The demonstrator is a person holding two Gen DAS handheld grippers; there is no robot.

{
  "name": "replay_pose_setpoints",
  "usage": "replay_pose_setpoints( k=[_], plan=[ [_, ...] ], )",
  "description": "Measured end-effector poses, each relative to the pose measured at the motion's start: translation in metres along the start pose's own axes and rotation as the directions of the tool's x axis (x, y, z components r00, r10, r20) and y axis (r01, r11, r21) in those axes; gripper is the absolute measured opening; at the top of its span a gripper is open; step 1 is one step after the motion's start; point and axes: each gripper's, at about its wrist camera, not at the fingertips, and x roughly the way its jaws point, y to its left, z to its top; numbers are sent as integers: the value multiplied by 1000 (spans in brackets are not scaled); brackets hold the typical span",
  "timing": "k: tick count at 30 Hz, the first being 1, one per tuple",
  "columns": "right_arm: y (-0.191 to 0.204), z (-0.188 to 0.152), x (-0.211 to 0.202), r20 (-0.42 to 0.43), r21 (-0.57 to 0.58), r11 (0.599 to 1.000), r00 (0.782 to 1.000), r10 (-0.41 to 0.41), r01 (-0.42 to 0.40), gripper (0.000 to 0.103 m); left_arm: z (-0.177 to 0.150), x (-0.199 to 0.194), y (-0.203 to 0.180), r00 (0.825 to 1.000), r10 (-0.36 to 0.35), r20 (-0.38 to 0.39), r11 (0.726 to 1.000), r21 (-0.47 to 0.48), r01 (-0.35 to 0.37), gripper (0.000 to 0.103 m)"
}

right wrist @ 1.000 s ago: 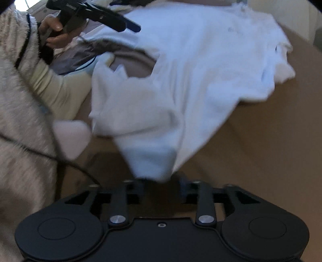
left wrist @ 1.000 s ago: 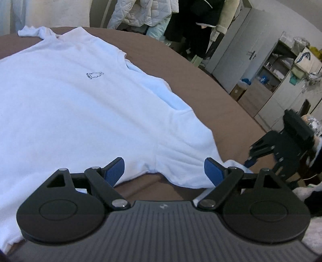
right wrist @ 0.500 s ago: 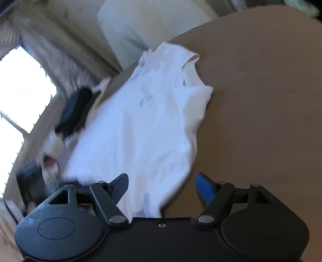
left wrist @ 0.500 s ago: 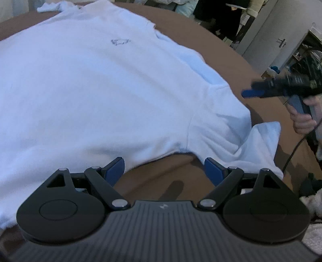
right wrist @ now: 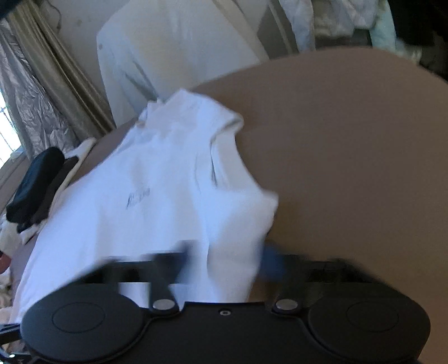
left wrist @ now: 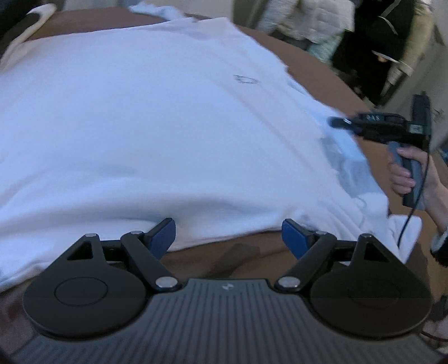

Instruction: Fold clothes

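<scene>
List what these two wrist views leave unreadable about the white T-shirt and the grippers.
- Right gripper, right wrist view: fingers smeared by motion blur; grip on the white T-shirt unclear.
- Chest print, left wrist view: blurred, unreadable.
- Shirt's near hem, left wrist view: partly behind the left gripper.

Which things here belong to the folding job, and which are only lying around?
For the job:
- white cotton T-shirt with a small chest print
- brown bed surface beneath it
- left gripper
- right gripper

Lying about:
- dark folded clothes
- hanging jackets
</scene>
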Motion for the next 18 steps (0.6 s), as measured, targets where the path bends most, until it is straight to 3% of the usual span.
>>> replay_pose_setpoints(
  k=[3,5,7,10,11,12,15,18],
  plan=[
    [5,-2,-29,141,-48,996,988,-65,72,2,3,-4,5,997,74,-19,997,-25,-74,83],
    [16,-15,-44,205,-123,974,965,-164,191,1,2,-4,10,985,161,-60,986,-27,-163,83],
    [9,-29,-41,185,-168,949,954,-234,266,0,0,-2,15,967,233,-98,971,-21,-236,82],
    [-20,-34,-31,94,-88,948,950,-299,307,0,1,-5,18,968,229,-97,972,-29,-233,82],
    [-23,-31,-37,102,-60,956,954,-280,287,1,3,-7,16,969,228,-92,972,-34,-232,82],
    [-24,-27,-42,111,-41,963,959,-262,267,10,6,-9,15,970,228,-86,972,-40,-232,82],
    [-9,-6,-61,141,-58,976,970,-199,209,15,15,-15,19,970,236,-57,968,-80,-240,82],
    [25,23,-72,148,-173,973,981,-129,154,35,36,-20,23,975,220,-30,965,-143,-222,82]
  ],
)
